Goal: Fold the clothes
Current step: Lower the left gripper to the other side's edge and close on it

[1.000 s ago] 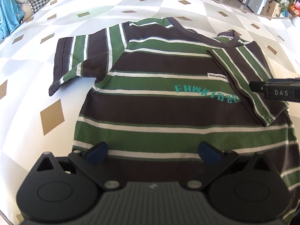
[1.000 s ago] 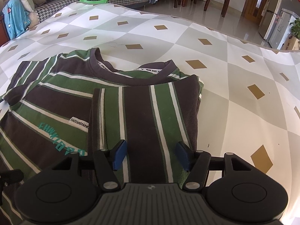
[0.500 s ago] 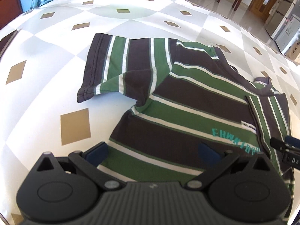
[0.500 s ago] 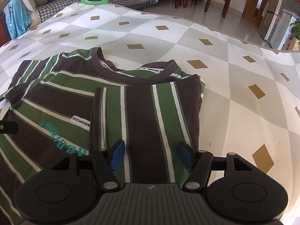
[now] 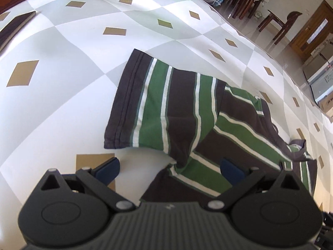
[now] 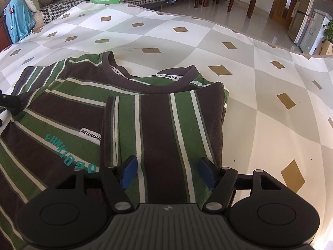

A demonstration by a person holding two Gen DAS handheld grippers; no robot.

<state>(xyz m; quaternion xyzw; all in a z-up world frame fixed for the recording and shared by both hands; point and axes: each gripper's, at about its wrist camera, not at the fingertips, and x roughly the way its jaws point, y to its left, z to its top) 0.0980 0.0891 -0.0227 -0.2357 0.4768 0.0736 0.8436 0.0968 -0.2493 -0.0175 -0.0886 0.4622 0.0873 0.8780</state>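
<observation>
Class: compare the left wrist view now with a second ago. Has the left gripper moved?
Yes. The left gripper has swung from over the shirt's hem to the unfolded sleeve, which now lies just ahead of it.

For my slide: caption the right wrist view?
Open right gripper above the striped T-shirt's folded-in sleeve.

My left gripper (image 5: pixel 169 167) swung sideways off the striped shirt's (image 5: pixel 229 129) hem toward its unfolded sleeve (image 5: pixel 158 112), rolling as it went, jaws wide with nothing in them. My right gripper (image 6: pixel 167 173) had just been opening a little over the folded sleeve (image 6: pixel 160 129).
</observation>
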